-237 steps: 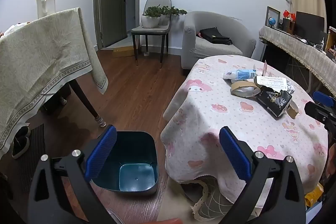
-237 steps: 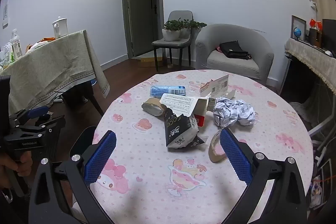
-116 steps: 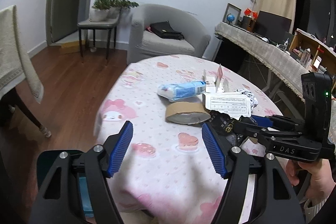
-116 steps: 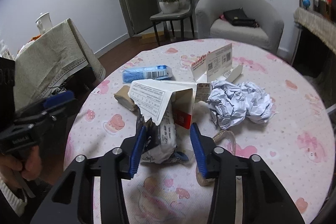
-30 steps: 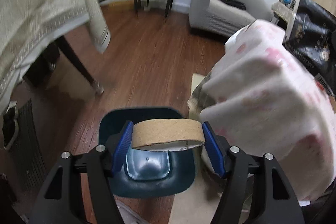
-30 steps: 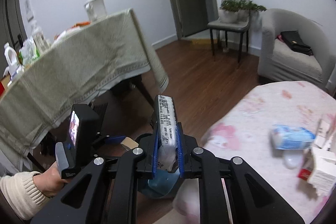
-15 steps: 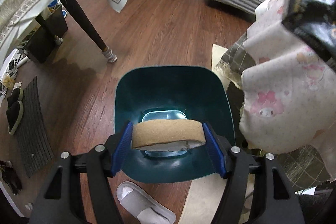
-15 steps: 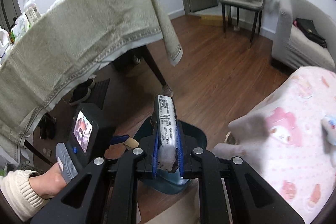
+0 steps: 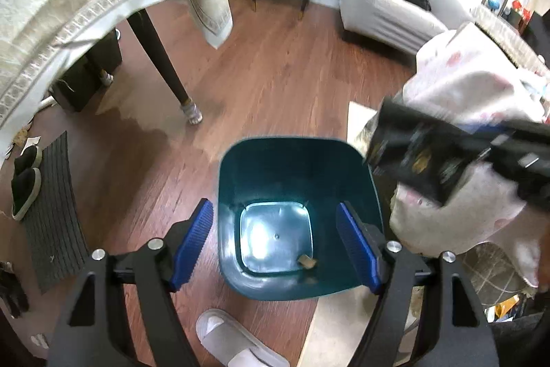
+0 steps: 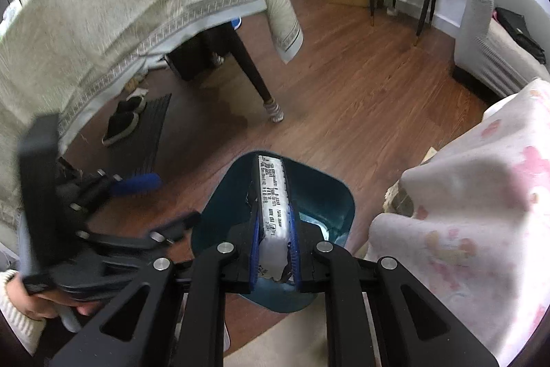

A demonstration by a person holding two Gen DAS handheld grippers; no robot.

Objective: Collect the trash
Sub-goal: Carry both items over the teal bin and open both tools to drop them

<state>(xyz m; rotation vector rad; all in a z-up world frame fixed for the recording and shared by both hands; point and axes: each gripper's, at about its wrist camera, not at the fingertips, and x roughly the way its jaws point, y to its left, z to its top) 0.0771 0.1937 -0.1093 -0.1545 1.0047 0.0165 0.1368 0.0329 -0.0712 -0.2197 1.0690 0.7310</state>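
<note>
**Operator:** Where do I stand with the two hands?

**Coach:** Your left gripper (image 9: pixel 275 243) hangs above the teal bin (image 9: pixel 295 160) with its jaws opening and nothing between the blue pads (image 9: pixel 191 241). All you see through the gap is the bin's pale floor and a small brown scrap (image 9: pixel 307 260) lying near the floor's right front corner. I judge that hand has finished its part here.

**Operator:** And the right?

**Coach:** Your right gripper (image 10: pixel 275 239) is clamped narrow on the black snack bag (image 10: pixel 271 195), squeezing it flat, with the printed white edge pointing forward over the bin (image 10: pixel 340 195). From the left camera the same bag (image 9: pixel 412 157) hangs just past the bin's right rim, beside the drape of the pink tablecloth (image 9: pixel 474 85).

**Operator:** So I just let go?

**Coach:** Not yet, I'd say. The bag is long and light and may flutter, so bring its lower end over the middle of the opening, not the rim. Keep it clear of the tablecloth (image 10: pixel 481 195), which hangs close to the bin's right side and could catch a corner.

**Operator:** Anything about the left hand?

**Coach:** Draw it toward the bin's left rim so the two tools don't knock. In the right camera the left gripper (image 10: pixel 137 184) is just beside the bin's left edge. Then open the right jaws fully in one go; a half-open grip may drag the crumpled bag sideways onto the wooden floor (image 9: pixel 275 64).
</note>
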